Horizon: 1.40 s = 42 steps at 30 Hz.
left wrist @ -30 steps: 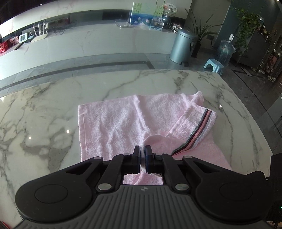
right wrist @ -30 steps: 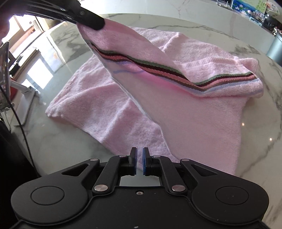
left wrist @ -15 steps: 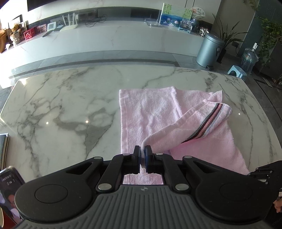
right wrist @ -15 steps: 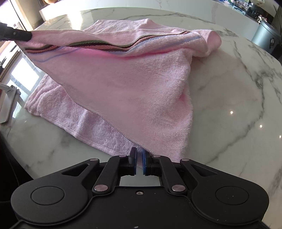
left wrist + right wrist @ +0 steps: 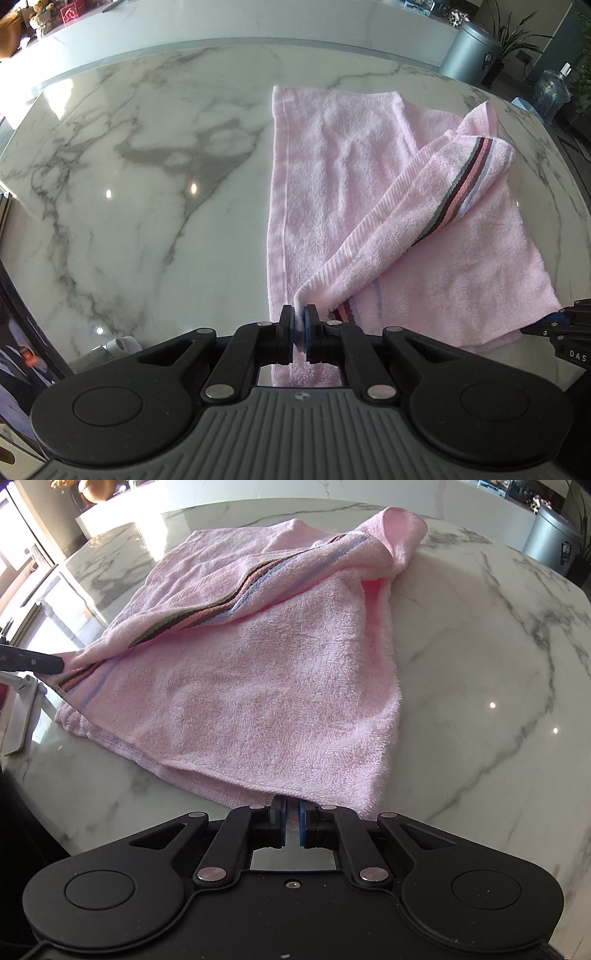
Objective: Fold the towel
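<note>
A pink towel (image 5: 332, 177) with a dark striped band lies on the white marble table (image 5: 129, 184), its striped end doubled back over the rest. My left gripper (image 5: 300, 314) is shut on a corner of that striped end, low over the near-left corner of the lower layer. My right gripper (image 5: 292, 805) is shut on the other corner of the upper layer (image 5: 258, 686), close above the tabletop. The right gripper's tip (image 5: 554, 325) shows at the right edge of the left wrist view; the left gripper's tip (image 5: 44, 662) shows at the left of the right wrist view.
The table's near edge (image 5: 92, 812) curves under both grippers. A grey bin (image 5: 469, 51) and a water bottle (image 5: 550, 96) stand on the floor beyond the far right. A white counter (image 5: 258, 22) runs behind. A small white object (image 5: 118, 345) lies near the left gripper.
Both grippers have carried the striped end back over the towel and down towards the table. The lifted fold now lies much flatter on the lower layer.
</note>
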{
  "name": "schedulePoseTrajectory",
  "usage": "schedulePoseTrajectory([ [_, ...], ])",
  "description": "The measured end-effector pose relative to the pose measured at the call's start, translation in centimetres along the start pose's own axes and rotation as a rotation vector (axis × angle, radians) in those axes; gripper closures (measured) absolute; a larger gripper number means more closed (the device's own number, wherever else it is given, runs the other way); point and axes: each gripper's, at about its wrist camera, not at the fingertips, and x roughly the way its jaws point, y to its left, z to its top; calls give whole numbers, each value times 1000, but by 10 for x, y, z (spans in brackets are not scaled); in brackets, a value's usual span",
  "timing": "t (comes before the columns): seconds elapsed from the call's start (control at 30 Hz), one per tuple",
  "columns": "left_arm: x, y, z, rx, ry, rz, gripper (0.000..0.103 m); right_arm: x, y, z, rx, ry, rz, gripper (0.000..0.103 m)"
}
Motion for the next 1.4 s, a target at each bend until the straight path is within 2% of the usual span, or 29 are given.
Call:
schedulePoseTrajectory([
  [0.17,6,3,-8,-13,28,-3,99,-1,1,3,1,-2,4,98],
  [0.37,2,2,-13,-18,26,7,99,0,0,5,4,-4,4,98],
  [0.53,-10,7,-21,-33,7,34,98,0,1,6,-5,3,-18,102],
  [0.93,3,-9,-44,27,105,45,98,3,1,8,-7,1,-29,102],
  [1.07,7,-12,-50,37,115,58,98,4,-3,9,-2,-1,-28,103],
  [1.2,8,-17,-51,47,103,73,98,3,-6,8,-7,6,-44,103],
  [1.4,16,-31,-42,48,59,54,98,-1,-23,3,12,13,-69,103],
])
